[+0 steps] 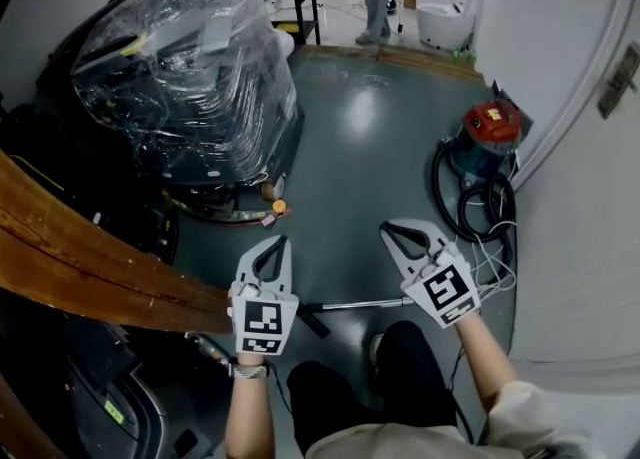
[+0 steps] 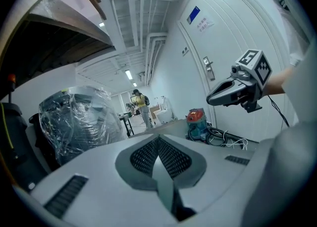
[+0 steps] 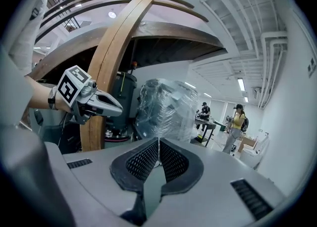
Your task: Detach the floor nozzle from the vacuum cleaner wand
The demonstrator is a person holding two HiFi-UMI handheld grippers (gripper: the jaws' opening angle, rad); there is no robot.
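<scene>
While nothing was yet gripped, step: approach, I judged; detaching had not begun.
Left gripper (image 1: 283, 241): jaws together, empty, above the floor (image 1: 370, 127).
Right gripper (image 1: 386, 231): jaws together too, holding nothing.
Wand (image 1: 365, 302): silver tube flat on the floor, lying 9-to-3 beneath both grippers.
Floor nozzle (image 1: 314, 321): seemingly the dark piece at the wand's 9 o'clock end, at 5 o'clock of my left gripper, partly hidden.
Vacuum cleaner (image 1: 490, 132): at 2 o'clock, well apart.
Next move: I needed to open both jaws, clamp tube and nozzle, then pull them apart.
</scene>
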